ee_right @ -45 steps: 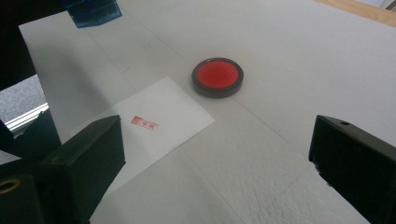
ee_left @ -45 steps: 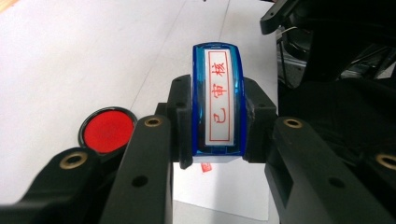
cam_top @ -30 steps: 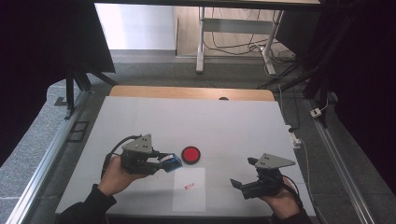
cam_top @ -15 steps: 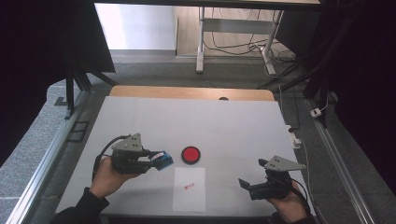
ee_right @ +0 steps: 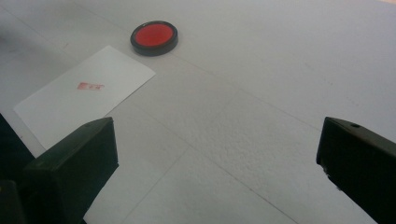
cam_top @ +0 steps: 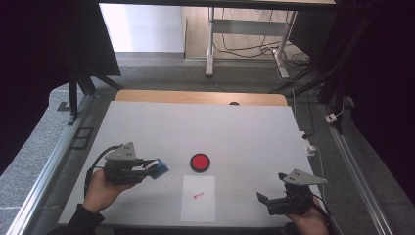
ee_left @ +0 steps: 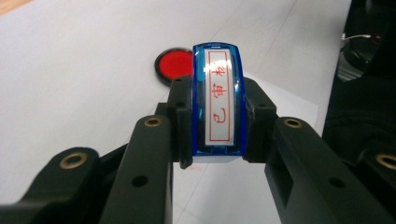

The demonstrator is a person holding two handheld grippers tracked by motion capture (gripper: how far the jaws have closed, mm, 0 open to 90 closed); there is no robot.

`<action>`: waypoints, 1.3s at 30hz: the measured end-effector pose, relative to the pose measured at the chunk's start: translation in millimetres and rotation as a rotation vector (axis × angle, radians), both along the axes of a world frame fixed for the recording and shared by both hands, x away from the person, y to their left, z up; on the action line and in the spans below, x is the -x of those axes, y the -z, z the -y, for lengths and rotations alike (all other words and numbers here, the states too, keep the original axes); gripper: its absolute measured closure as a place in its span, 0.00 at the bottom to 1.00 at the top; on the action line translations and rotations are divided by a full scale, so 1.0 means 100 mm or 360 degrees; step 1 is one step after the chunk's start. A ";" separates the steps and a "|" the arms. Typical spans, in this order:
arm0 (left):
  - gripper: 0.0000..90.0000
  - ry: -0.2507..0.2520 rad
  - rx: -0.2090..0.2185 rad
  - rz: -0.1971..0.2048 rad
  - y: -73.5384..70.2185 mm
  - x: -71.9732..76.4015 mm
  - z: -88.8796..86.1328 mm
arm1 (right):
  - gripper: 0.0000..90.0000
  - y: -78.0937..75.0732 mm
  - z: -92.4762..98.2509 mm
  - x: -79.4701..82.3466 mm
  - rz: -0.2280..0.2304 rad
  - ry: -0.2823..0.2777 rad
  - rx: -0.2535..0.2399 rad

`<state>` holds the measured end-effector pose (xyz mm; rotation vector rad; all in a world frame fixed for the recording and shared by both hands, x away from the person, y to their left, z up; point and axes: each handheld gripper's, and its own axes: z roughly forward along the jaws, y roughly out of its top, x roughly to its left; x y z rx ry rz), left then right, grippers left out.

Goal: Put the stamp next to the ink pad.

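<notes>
our left gripper has its fingers clamped on a blue stamp, held above the near left part of the table, its red-lettered face turned toward the gripper's camera. to its right lies a red ink pad, and just near of that a paper with a red mark. our right gripper sits at the near right, fingers wide apart with nothing between them.
</notes>
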<state>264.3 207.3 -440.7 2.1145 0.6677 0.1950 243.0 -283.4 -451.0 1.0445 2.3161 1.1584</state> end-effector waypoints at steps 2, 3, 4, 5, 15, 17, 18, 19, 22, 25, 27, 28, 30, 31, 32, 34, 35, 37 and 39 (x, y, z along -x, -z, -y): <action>0.77 -0.0028 -0.0014 -0.0005 0.02 0.02 -0.04 | 0.00 0.01 0.02 0.01 -0.0007 0.0002 -0.0001; 0.77 -0.0041 -0.0022 -0.0009 0.03 0.02 -0.06 | 0.00 0.01 0.03 0.02 -0.0015 0.0006 0.0003; 0.77 -0.0053 -0.0030 -0.0016 0.04 0.03 -0.08 | 0.00 0.01 0.03 0.03 -0.0016 0.0010 -0.0002; 0.77 -0.0067 -0.0039 -0.0020 0.06 0.04 -0.10 | 0.00 0.01 0.04 0.03 -0.0023 0.0013 0.0004; 0.77 -0.0152 -0.0169 -0.0087 0.20 0.04 -0.15 | 0.00 0.02 0.09 0.08 -0.0017 0.0035 0.0004; 0.77 -0.0159 -0.0198 -0.0107 0.24 0.03 -0.14 | 0.00 0.02 0.10 0.08 -0.0024 0.0039 0.0006; 0.77 -0.0162 -0.0211 -0.0111 0.26 0.03 -0.13 | 0.00 0.02 0.10 0.08 -0.0024 0.0043 0.0001; 0.77 -0.0156 -0.0224 -0.0119 0.28 0.02 -0.12 | 0.00 0.02 0.10 0.09 -0.0022 0.0042 0.0004; 0.77 -0.0161 -0.0262 -0.0137 0.34 0.00 -0.09 | 0.00 0.02 0.11 0.09 -0.0023 0.0040 0.0003; 0.77 -0.0161 -0.0308 -0.0144 0.40 -0.04 -0.07 | 0.00 0.02 0.10 0.10 -0.0023 0.0036 0.0005; 0.77 -0.0162 -0.0328 -0.0156 0.43 -0.06 -0.06 | 0.00 0.02 0.10 0.10 -0.0023 0.0034 0.0006; 0.77 -0.0165 -0.0342 -0.0155 0.45 -0.07 -0.05 | 0.00 0.02 0.10 0.10 -0.0023 0.0035 0.0006; 0.77 -0.0165 -0.0363 -0.0162 0.48 -0.10 -0.04 | 0.00 0.02 0.10 0.10 -0.0023 0.0034 0.0006; 0.77 -0.0167 -0.0367 -0.0168 0.50 -0.11 -0.03 | 0.00 0.02 0.10 0.10 -0.0023 0.0033 0.0006; 0.77 -0.0166 -0.0374 -0.0169 0.51 -0.11 -0.02 | 0.00 0.02 0.10 0.10 -0.0025 0.0030 0.0003; 0.77 -0.0163 -0.0400 -0.0175 0.54 -0.13 0.00 | 0.00 0.02 0.10 0.10 -0.0025 0.0031 0.0004; 0.77 -0.0163 -0.0412 -0.0179 0.55 -0.13 0.01 | 0.00 0.02 0.10 0.10 -0.0025 0.0030 0.0004; 0.77 -0.0166 -0.0422 -0.0191 0.58 -0.14 0.02 | 0.00 0.02 0.10 0.10 -0.0026 0.0032 0.0005; 0.77 -0.0168 -0.0442 -0.0212 0.60 -0.15 0.03 | 0.00 0.02 0.10 0.10 -0.0028 0.0030 0.0005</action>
